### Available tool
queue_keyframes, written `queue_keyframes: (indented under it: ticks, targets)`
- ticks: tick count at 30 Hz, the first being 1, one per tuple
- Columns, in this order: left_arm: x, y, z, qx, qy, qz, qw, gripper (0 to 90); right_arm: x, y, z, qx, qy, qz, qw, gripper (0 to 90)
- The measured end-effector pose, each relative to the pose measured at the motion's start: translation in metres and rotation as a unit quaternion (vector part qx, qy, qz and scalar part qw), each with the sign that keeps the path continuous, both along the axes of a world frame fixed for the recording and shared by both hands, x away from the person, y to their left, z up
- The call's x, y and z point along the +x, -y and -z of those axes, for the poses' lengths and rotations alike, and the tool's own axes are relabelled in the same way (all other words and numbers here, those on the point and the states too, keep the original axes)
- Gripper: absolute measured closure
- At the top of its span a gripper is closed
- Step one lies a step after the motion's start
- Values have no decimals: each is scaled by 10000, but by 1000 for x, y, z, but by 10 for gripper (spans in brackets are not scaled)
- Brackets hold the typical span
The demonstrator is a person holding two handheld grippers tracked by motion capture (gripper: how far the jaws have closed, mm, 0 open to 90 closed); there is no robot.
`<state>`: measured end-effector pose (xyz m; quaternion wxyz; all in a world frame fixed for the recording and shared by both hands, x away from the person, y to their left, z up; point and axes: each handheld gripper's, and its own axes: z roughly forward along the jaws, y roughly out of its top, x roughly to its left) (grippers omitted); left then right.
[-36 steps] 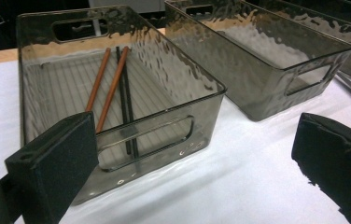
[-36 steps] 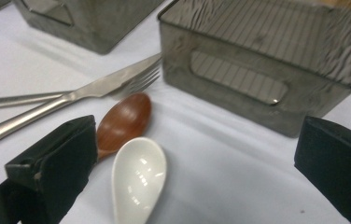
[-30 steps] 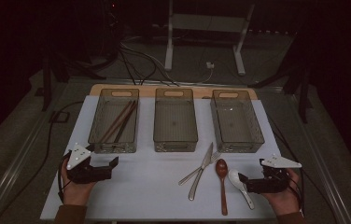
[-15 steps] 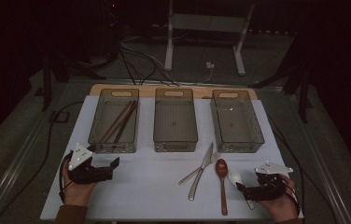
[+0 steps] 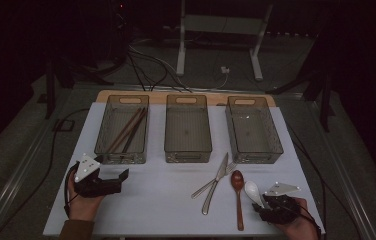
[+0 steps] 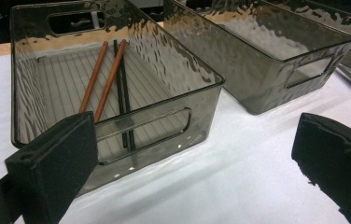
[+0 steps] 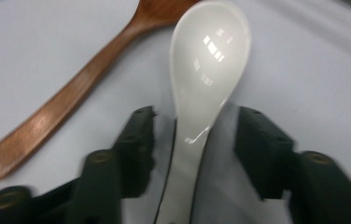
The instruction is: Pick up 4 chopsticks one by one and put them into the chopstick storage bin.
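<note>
Three ribbed smoky-plastic bins (image 5: 188, 129) are sitting on the bench (image 5: 156, 200). Nearer than the right-hand bin, a glossy white spoon (image 7: 201, 93) is lying beside one wooden spoon (image 7: 66, 107). The right hand-held gripper (image 7: 194, 140) is angling low, its jaws just closing around the white handle, not yet pressing. The left hand-held gripper (image 6: 187, 158) is resting with jaws apart.

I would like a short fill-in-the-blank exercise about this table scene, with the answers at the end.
1. The handle of the white spoon lies between the jaws of the ____ gripper.
2. Beside it lies a ____ spoon made of wood.
3. The chopsticks lie in the ____ bin of the three.
4. The left gripper is ____ and holds nothing.

Missing words: right; brown; left; open
</note>
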<state>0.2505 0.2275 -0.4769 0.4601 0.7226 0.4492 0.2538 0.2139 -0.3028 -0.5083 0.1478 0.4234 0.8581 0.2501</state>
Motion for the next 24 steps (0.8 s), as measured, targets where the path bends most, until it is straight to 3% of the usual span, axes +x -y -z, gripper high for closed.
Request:
queue_keyframes:
  ticks: [10,12,24]
  targets:
    - [1,2,-1,-12,6,14,10000,16,5,4,-4,1,-328,73,9994,719]
    - [0,2,-1,6,1,28,10000,16,6,3,-4,-124,-264,168,9994,845]
    - [-2,3,-1,8,-9,-16,10000,16,8,8,-3,126,-238,310,9992,861]
